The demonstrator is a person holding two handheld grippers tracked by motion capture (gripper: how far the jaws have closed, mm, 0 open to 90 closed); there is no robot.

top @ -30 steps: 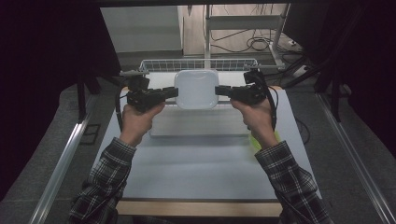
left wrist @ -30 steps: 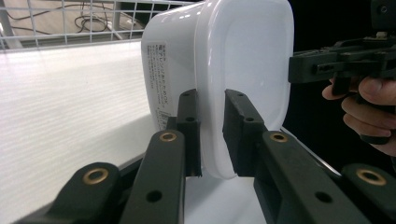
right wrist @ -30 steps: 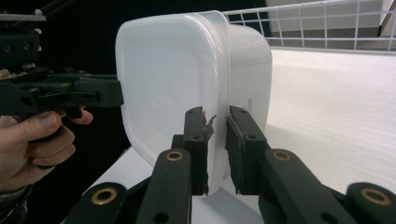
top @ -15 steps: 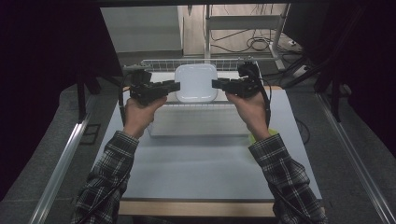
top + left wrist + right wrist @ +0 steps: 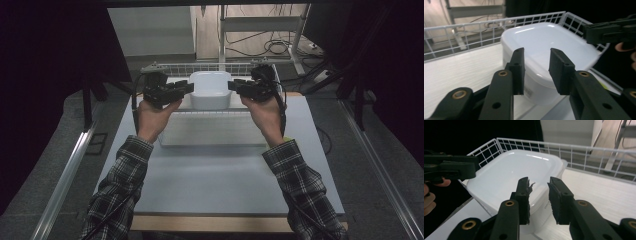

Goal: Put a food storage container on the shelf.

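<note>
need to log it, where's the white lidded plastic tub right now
In the high view the white lidded plastic tub sits at the table's far edge, against the white wire basket, between the left gripper and right gripper.

No legible text is present. The white container (image 5: 541,60) carries faint embossed marks on its side wall, too small and blurred to read.

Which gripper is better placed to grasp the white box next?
Left, slightly. The left gripper and right gripper both flank the white box with open jaws, but one right pad looks frayed; the left pads look intact.
</note>
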